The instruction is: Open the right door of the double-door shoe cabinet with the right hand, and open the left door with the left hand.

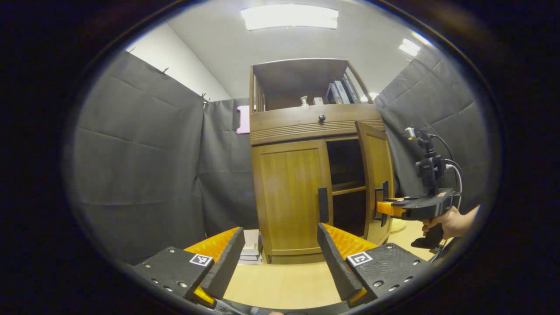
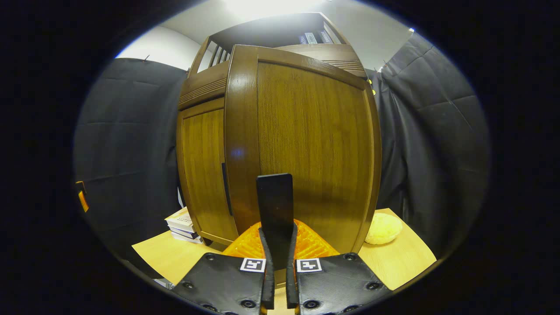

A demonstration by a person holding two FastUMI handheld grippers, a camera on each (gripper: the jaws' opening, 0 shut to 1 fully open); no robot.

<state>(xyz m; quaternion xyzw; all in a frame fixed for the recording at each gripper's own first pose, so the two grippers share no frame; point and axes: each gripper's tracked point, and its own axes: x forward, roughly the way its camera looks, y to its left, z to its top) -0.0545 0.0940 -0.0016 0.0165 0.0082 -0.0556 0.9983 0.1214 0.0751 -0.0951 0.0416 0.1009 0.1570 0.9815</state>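
We held the right gripper [image 2: 278, 245] clamped on the handle [image 2: 274, 201] of the right door [image 2: 315, 144], which stood swung out from the cabinet [image 1: 315, 124]. Our left gripper [image 1: 280, 247] hung with its fingers spread apart, facing the closed left door [image 1: 288, 197] from well back over the table [image 1: 284, 282].

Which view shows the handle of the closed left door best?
The left gripper view: the left door handle faces the camera as a dark vertical bar, unobstructed, between the open left claw fingers. In the right gripper view the handle is only a thin sliver, partly hidden by the open right door.
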